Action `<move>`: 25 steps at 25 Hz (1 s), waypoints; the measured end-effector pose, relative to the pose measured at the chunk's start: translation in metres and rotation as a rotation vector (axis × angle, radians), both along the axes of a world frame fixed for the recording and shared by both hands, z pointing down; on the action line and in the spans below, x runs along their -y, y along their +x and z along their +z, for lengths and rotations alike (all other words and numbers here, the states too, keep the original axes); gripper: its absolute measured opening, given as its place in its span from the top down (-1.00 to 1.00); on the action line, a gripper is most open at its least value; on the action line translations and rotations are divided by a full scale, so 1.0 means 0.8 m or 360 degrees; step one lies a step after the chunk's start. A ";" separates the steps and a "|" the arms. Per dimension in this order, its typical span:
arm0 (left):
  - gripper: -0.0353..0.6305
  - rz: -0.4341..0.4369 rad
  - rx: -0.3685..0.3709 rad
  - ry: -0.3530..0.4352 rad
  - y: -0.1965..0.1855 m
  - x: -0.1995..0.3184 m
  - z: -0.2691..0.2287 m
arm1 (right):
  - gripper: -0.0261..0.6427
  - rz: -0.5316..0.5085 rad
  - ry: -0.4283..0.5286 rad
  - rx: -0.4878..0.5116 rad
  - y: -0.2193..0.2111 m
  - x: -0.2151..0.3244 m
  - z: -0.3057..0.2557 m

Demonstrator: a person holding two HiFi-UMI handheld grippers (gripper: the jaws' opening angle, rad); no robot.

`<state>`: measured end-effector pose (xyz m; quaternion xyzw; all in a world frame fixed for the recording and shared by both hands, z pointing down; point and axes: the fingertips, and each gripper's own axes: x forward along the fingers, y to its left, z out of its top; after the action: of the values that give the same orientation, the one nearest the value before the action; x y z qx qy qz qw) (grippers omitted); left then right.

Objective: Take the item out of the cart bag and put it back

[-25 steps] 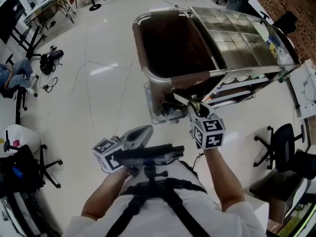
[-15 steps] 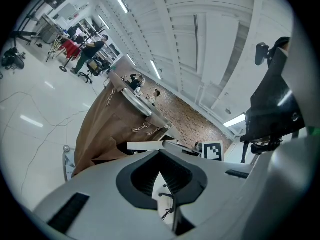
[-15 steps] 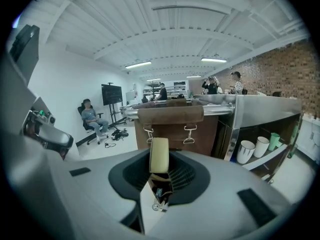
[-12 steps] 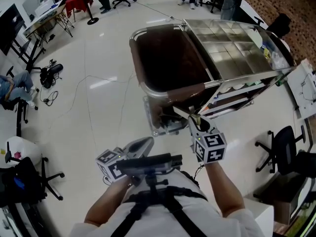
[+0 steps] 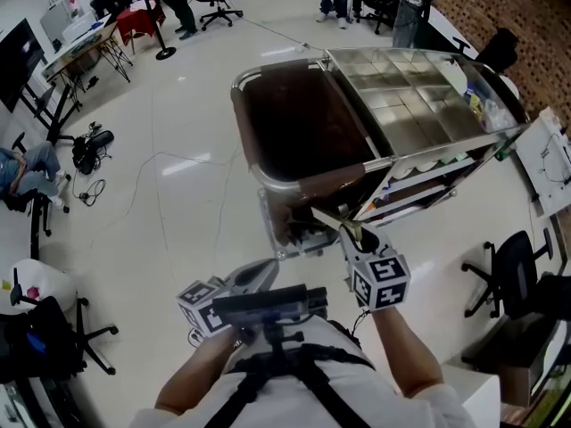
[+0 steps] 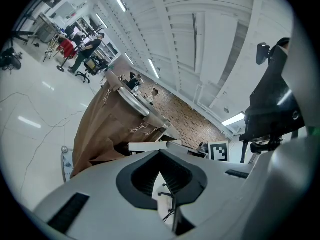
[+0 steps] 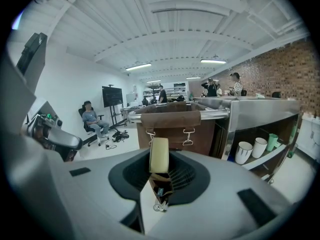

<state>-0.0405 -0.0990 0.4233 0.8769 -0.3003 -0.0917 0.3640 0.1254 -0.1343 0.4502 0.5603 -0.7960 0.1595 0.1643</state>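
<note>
Keeping the left gripper (image 5: 266, 266) low by the body, jaws together, gripping nothing. Clamping a flat, pale yellow rectangular item (image 7: 159, 155) in the right gripper (image 5: 350, 233), pinching its lower end and leaving the rest sticking out past the tips. Holding that item outside the brown fabric cart bag (image 5: 314, 177), near its front rim on the person's side, not over the opening. Judging by this, sitting midway through the job: taking out looking done, putting back waiting. Showing only darkness inside the bag, hiding whatever else may be lying there. Hanging the bag off the end of a stainless steel cart (image 5: 419, 119), top trays looking mostly bare, a few small things crowding the far corner. Storing white cups (image 7: 251, 150) and a green cup (image 7: 273, 132) on the shelf beneath.
</note>
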 end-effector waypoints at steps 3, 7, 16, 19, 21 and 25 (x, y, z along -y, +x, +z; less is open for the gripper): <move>0.88 0.0001 0.0003 -0.0007 0.000 0.000 0.002 | 0.69 -0.0010 0.0007 0.0007 -0.002 -0.003 -0.004; 0.88 0.0022 0.0010 -0.0008 0.000 0.000 0.001 | 0.69 -0.0025 0.0028 0.0012 -0.006 -0.007 -0.013; 0.88 0.0029 0.0021 -0.0003 0.001 0.000 0.000 | 0.69 -0.0022 0.0054 0.0024 -0.003 -0.013 -0.027; 0.88 0.0016 0.0013 0.0005 0.000 0.001 -0.002 | 0.69 -0.0017 0.0060 0.0029 -0.002 -0.017 -0.030; 0.88 0.0022 0.0016 0.0002 -0.001 -0.001 -0.001 | 0.69 -0.0013 0.0065 0.0034 0.000 -0.020 -0.032; 0.88 0.0033 0.0021 -0.0002 -0.001 -0.005 0.000 | 0.69 0.0000 0.0073 0.0048 0.005 -0.027 -0.037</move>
<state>-0.0410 -0.0954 0.4236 0.8803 -0.2937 -0.0820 0.3634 0.1290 -0.1126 0.4203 0.5615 -0.8018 0.1495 0.1393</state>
